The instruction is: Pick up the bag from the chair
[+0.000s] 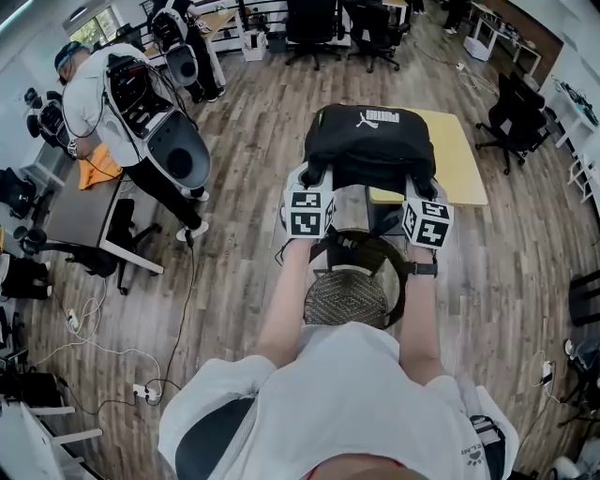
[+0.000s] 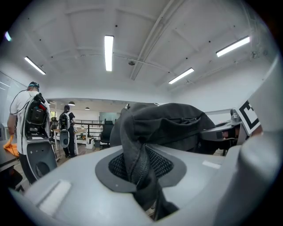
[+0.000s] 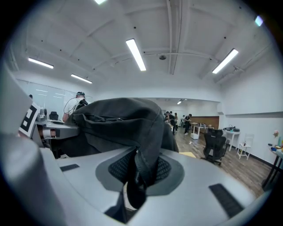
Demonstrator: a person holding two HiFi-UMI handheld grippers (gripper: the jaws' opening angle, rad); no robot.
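left gripper (image 1: 314,180) (image 2: 143,178): centre-left of the head view, held in the wearer's left hand; its jaws are nearly together and pinch a fold of black fabric and mesh from the bag.
right gripper (image 1: 419,186) (image 3: 135,185): centre-right of the head view, level with the left one; its jaws are closed in the same way on a black fold with a zipper edge.
bag (image 1: 370,141) (image 2: 170,123) (image 3: 117,119): black with a white logo, upper centre of the head view, stretched between the two grippers. In both gripper views it bulges above the jaws against the ceiling. Whether its underside touches the seat cannot be told.
chair (image 1: 345,295): directly below the bag in the head view, between the wearer's forearms, with its mesh back nearest the camera.
yellow tabletop (image 1: 461,155): just to the right of the bag, partly hidden behind it.
floor (image 1: 244,187): wood planks across the whole room.
person (image 1: 94,94): upper left, bending over a desk (image 1: 80,211) and carrying a bulky backpack rig.
office chairs (image 1: 314,28): black, along the top edge.
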